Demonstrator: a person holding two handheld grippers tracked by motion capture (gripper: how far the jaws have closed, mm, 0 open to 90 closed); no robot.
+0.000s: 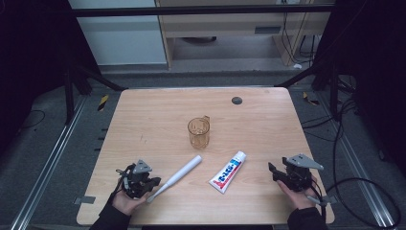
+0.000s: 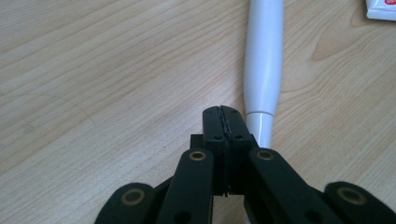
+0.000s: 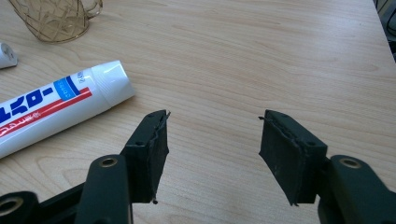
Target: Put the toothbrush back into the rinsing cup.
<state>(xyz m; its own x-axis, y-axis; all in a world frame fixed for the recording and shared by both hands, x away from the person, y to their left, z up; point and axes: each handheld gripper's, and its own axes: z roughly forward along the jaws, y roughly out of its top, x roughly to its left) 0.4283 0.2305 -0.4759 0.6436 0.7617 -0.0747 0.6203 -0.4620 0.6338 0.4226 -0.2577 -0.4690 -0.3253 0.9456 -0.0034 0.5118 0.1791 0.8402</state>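
place: lab | signs: wooden table in black frame, floor cables, dark curtains

A light wooden table carries an amber cup, a white toothbrush and a toothpaste tube.

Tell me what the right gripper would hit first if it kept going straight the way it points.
Probably nothing: ahead of the open right gripper lies bare table as far as its view shows. The toothpaste tube and the amber cup sit off to the side of that line.
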